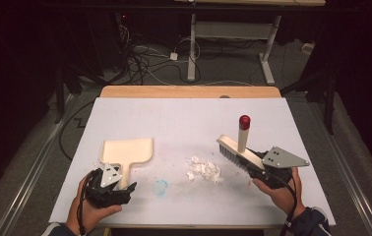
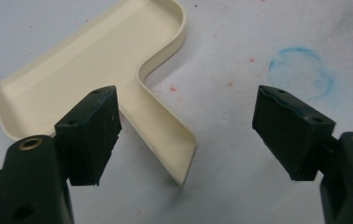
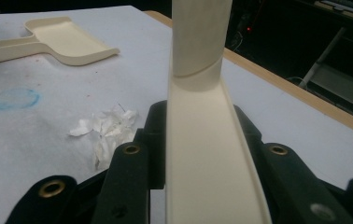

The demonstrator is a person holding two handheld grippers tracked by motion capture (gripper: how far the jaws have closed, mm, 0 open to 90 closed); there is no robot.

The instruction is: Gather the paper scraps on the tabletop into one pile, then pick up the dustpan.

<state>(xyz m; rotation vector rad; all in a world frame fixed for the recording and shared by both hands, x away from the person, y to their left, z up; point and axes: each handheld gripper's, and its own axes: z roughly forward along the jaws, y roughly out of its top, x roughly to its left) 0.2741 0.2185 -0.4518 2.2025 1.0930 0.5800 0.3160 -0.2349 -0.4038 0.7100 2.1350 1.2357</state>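
A cream dustpan (image 1: 126, 151) lies flat at the table's left, its handle pointing toward the person. My left gripper (image 1: 118, 188) stands open at that handle. In the left gripper view the handle (image 2: 165, 135) lies between the spread jaws, close to the left pad (image 2: 93, 135), and neither pad presses on it. My right gripper (image 1: 264, 169) is shut on a cream brush (image 1: 234, 149) with dark bristles and an upright red-tipped stick (image 1: 244, 122). In the right gripper view the brush (image 3: 198, 51) rises between the black jaws of my right gripper (image 3: 201, 140). Torn white paper scraps (image 1: 204, 169) lie left of the brush.
A faint blue ring (image 1: 160, 187) is drawn on the white table cover (image 1: 184, 118) between the hands. The wooden table edge (image 1: 189, 92) runs along the far side, with a dark floor, cables and a desk frame (image 1: 233, 49) beyond.
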